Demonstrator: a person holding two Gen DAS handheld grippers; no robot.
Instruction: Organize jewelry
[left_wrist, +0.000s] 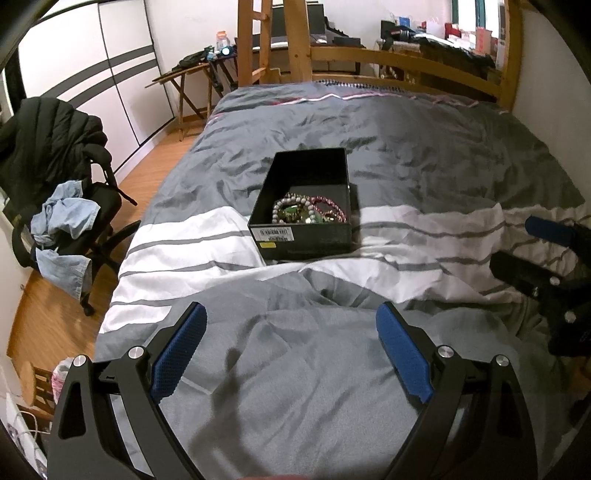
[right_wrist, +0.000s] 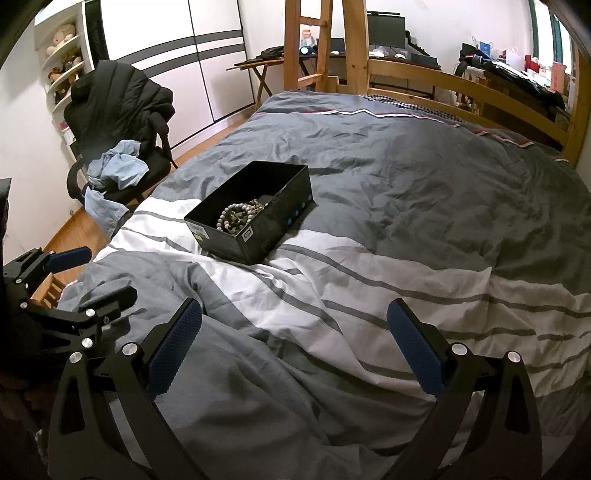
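Rumpled grey-and-white striped duvet (left_wrist: 424, 166); open black cardboard box (left_wrist: 301, 236) mid-bed holds tangled bead bracelets (left_wrist: 310, 210). Left gripper (left_wrist: 291, 328) and right gripper (right_wrist: 295, 321) hover nearby, jaws spread wide, empty. Risk: strands snag (lifting together); soft bedding may tip box.

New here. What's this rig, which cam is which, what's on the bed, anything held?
No robot: a person carries two handheld grippers, each with a fisheye camera looking out between its blue-padded jaws. One picture is from the left gripper, the other from the right gripper; each also catches the other at its edge. Both are open and hold nothing, above a grey and white duvet. On it sits an open black box with beaded jewelry piled at its near end.
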